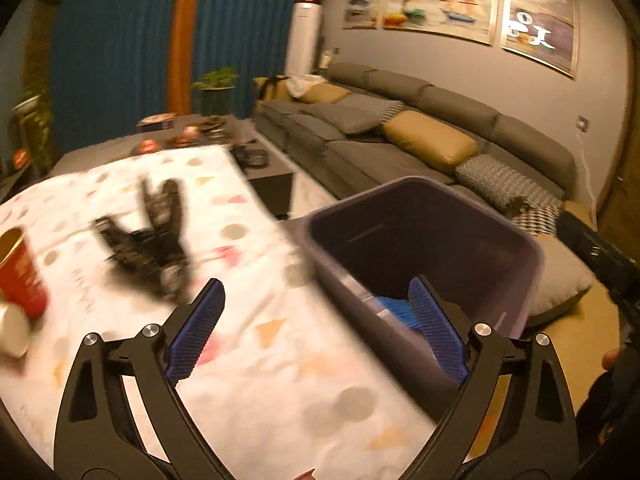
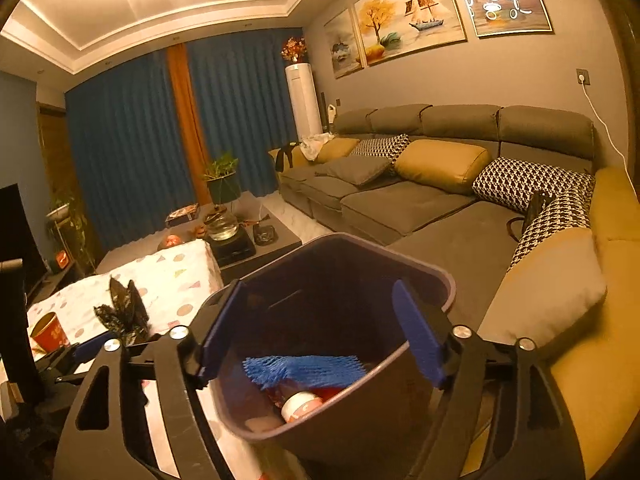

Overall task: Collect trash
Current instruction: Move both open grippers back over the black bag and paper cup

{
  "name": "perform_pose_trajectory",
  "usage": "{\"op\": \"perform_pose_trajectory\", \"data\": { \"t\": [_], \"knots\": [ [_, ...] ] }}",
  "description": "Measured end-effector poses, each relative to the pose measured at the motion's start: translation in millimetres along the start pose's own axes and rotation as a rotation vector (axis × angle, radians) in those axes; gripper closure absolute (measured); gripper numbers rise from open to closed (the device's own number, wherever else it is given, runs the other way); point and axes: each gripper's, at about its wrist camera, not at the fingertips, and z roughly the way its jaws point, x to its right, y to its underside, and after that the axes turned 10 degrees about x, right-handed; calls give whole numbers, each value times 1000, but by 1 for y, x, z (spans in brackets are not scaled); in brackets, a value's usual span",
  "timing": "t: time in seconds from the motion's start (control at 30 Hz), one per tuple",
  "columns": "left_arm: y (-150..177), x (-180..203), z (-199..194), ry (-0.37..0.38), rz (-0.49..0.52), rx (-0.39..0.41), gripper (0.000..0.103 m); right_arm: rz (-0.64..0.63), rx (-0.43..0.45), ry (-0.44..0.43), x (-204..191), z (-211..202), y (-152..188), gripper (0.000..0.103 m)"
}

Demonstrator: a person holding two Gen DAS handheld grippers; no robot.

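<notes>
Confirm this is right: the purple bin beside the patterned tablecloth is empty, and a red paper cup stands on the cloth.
One thing is wrong: the purple bin is not empty. The right wrist view shows a blue foam net and a small container inside. It does sit beside the patterned tablecloth, with the red paper cup on it.

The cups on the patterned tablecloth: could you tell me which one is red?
The upright red cup; the white cup just in front of it lies tipped.

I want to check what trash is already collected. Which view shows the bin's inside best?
The right wrist view: the bin opens toward it, showing blue mesh and a cup. The left wrist view shows it blurred, mostly dark.
</notes>
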Motion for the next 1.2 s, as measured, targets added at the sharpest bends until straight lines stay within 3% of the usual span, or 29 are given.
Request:
{"op": "perform_pose_trajectory", "data": {
  "t": [0.2, 0.47, 0.63, 0.83, 0.97, 1.2],
  "knots": [
    [13, -47, -39, -143, -29, 39, 11, -37, -12, -62, -29, -17, 15, 27],
    [33, -138, -95, -346, -108, 61, 10, -96, -45, -162, -82, -29, 36, 27],
    [41, -187, -122, -433, -143, 63, 7, -90, -65, -228, -113, -31, 42, 27],
    [42, -227, -132, -470, -132, 55, 6, -92, -83, -280, -142, -33, 48, 27],
    [41, -245, -123, -455, -101, 29, 6, -87, -97, -300, -154, -33, 50, 27],
    [40, -264, -98, -432, -135, -42, 6, -93, -107, -313, -167, -32, 52, 27]
  ]
}}
